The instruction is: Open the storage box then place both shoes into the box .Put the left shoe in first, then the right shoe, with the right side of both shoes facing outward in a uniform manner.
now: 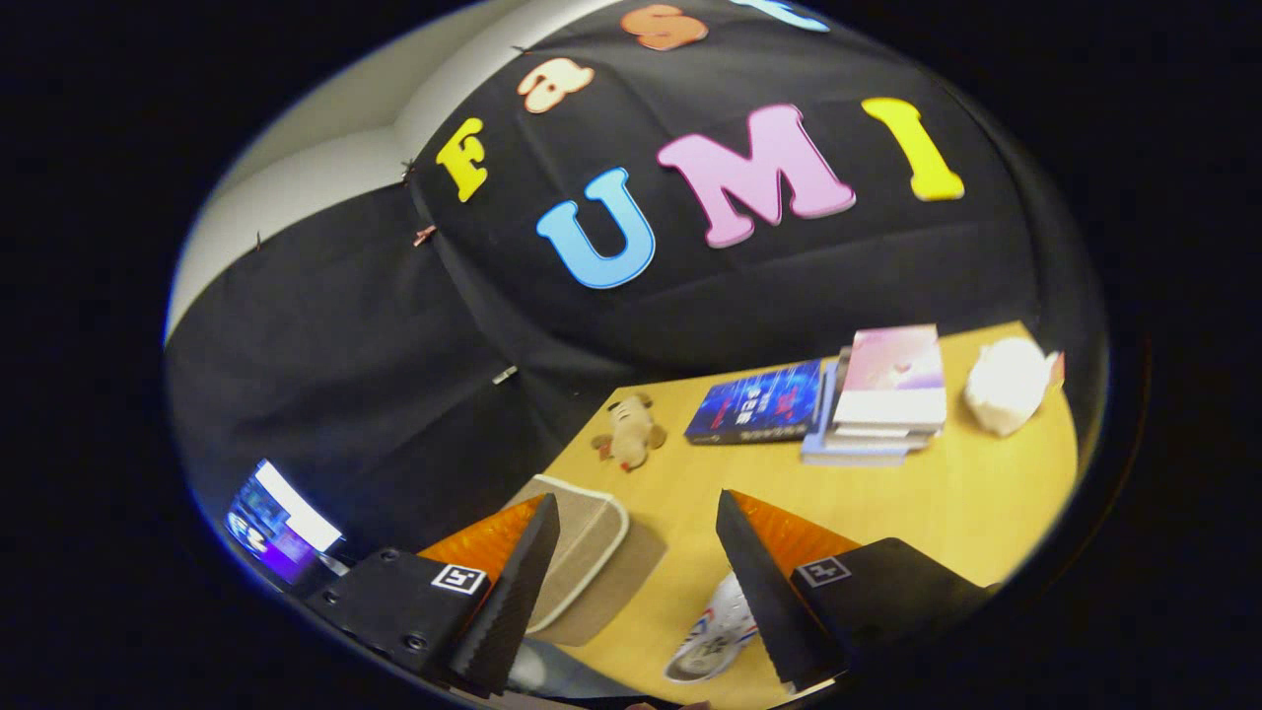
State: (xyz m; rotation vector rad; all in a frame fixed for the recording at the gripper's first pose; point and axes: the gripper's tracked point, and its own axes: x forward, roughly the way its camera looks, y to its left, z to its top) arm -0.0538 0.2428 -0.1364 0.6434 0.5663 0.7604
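Nearest me, the gripper [631,582] hangs with its jaws spread wide and empty, tilted over the wooden bench [917,503]. A white sneaker [712,631] lies low between them, hard against the right finger, partly hidden. The beige storage box [582,552], lid down, sits just ahead of the left finger. I judge the box is the nearer first target, slightly leftward.
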